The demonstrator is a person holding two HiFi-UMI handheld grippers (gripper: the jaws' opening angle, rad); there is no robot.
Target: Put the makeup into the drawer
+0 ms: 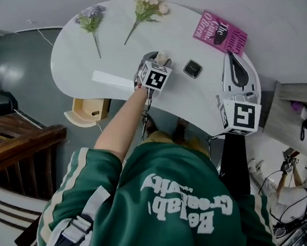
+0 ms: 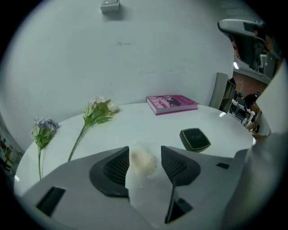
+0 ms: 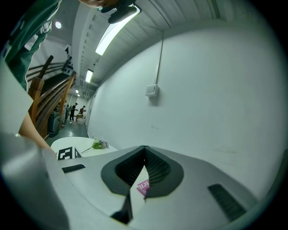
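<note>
1. Two grippers are at the white table (image 1: 73, 58). The left gripper (image 2: 145, 156) tips down over a soft cream puff (image 1: 162, 57), which looks blurry. Its jaws stand apart, one on each side of the puff, and they do not squeeze it. I think they are set wide so the puff fits in between.
2. The puff sits on the table near the front edge, and I think it is part of the makeup. A small dark makeup case (image 1: 193, 68) lies near it, to the right. Both are on the table, not in the drawer.
3. The right gripper (image 3: 144, 151) has its jaws pressed together with nothing in them. It points out over the table toward the pink book (image 1: 220, 33). I think it just waits out of the way.
4. A small wooden drawer (image 1: 87, 110) sticks out under the table on the left. It looks open, so makeup can go in. The left gripper is nearer to it, so maybe that is why it does the picking.
5. A purple flower (image 1: 90, 17) and a white flower (image 1: 148, 6) lie at the far side, well apart from the puff, so they are not in the way.
</note>
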